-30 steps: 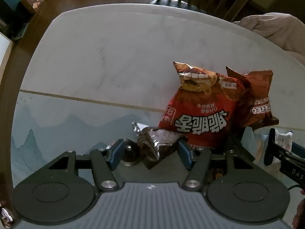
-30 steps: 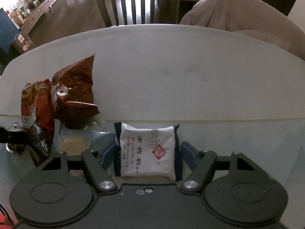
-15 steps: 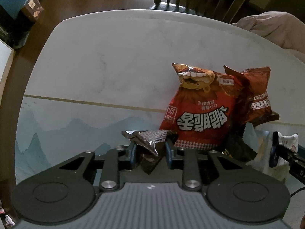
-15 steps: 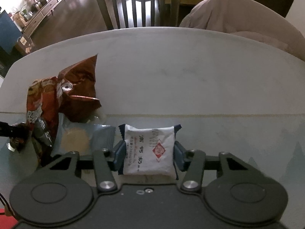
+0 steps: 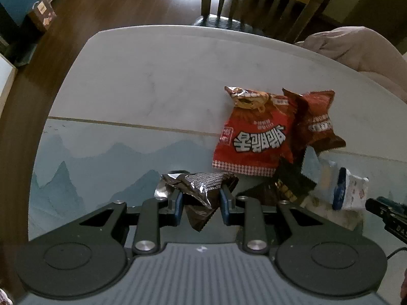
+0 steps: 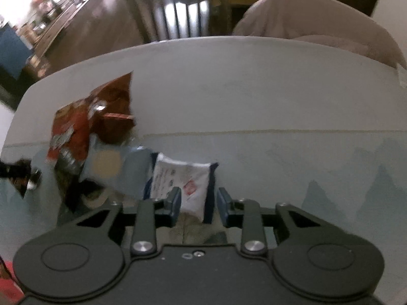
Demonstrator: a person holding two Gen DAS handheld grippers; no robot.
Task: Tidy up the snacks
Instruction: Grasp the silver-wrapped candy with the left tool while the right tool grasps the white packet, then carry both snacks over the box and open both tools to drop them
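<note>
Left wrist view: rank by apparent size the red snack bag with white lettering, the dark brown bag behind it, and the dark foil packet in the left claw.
1. Red snack bag with white lettering: largest.
2. Dark brown bag and dark foil packet: unranked. The brown bag is partly hidden behind the red one, and the packet's nearness to the camera inflates it.

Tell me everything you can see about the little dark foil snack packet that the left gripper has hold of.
The small dark brown foil snack packet is crinkled and shiny, printed with a fine grid pattern, with a silvery torn-looking flap at its left end. It sits pinched between the blue pads of the left gripper, one corner pointing down below them. It looks lifted clear of the glass-topped table, hanging in front of the pale mountain print. Nothing but the pads touches it; the red snack bag lies apart, beyond it.
</note>
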